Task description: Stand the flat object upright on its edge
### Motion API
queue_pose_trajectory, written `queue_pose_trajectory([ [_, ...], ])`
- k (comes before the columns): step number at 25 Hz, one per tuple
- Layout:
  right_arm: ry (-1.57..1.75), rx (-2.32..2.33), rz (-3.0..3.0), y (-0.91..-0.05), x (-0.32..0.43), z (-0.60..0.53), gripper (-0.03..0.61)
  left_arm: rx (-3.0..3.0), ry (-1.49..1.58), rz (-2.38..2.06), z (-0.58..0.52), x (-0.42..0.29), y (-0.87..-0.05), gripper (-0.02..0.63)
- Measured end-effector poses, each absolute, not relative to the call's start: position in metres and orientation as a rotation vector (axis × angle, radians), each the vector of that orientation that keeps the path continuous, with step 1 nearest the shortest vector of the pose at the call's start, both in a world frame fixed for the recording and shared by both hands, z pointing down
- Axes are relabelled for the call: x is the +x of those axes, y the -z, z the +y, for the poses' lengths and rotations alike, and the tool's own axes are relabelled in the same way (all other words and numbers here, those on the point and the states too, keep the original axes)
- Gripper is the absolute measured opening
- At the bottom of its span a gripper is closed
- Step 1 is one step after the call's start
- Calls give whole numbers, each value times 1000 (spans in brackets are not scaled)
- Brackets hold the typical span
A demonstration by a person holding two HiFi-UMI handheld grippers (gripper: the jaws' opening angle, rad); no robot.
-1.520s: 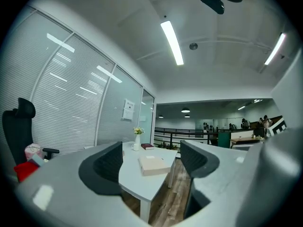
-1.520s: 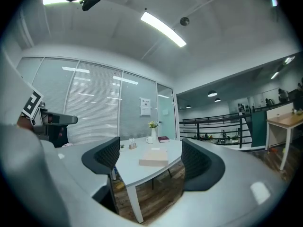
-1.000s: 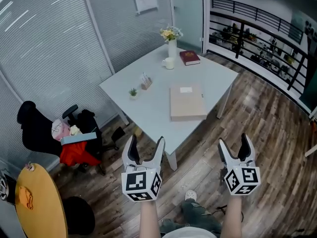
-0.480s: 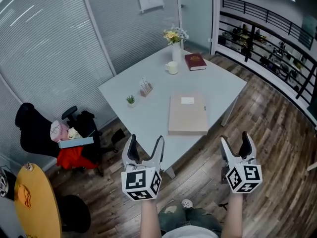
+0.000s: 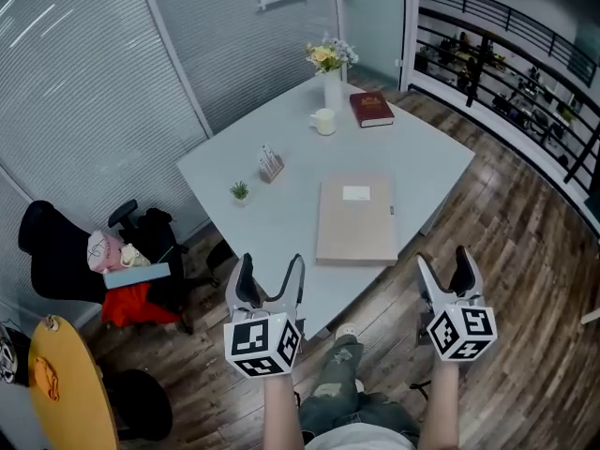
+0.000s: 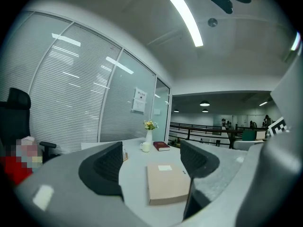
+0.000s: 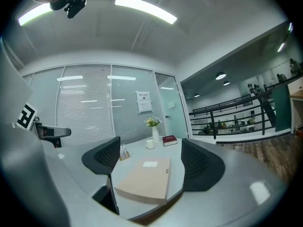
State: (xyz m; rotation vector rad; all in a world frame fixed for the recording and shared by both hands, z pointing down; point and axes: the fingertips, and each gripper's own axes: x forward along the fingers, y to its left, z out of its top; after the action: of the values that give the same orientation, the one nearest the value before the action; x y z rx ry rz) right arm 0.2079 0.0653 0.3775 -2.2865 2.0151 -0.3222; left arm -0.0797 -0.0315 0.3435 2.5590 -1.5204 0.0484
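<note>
Though the left hand-held gripper [image 5: 272, 268] gapes, the box [image 5: 356, 221] lies flat ahead.

Tan flat box [image 5: 356, 223] with white label [image 5: 355, 193], pale grey table [image 5: 277, 218], maroon book [image 5: 372, 109], white mug [image 5: 324, 121], yellow flowers [image 5: 323, 56]

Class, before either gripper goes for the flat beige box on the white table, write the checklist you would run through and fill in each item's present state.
1. The flat beige rectangular box lies flat on the white table, ready to be stood up: ok.
2. Jaws of the left gripper apart, nothing between them: ok.
3. Jaws of the right gripper apart, nothing between them: ok.
4. Grippers at the box: not ok; both hang short of it, touching nothing.
5. Room to stand it: ok; the white mug and dark red book sit apart at the far side.
6. Box's weight: cannot tell.
</note>
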Motion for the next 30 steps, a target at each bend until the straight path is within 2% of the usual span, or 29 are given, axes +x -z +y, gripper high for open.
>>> queue_pose_trajectory([
  [17, 364, -2314, 2065, -386, 241, -114, 413, 2515, -40, -1445, -201, -40, -359, 365],
  [30, 529, -2328, 2115, -424, 253, -188, 413, 2457, -178, -1348, -265, -17, -404, 365],
])
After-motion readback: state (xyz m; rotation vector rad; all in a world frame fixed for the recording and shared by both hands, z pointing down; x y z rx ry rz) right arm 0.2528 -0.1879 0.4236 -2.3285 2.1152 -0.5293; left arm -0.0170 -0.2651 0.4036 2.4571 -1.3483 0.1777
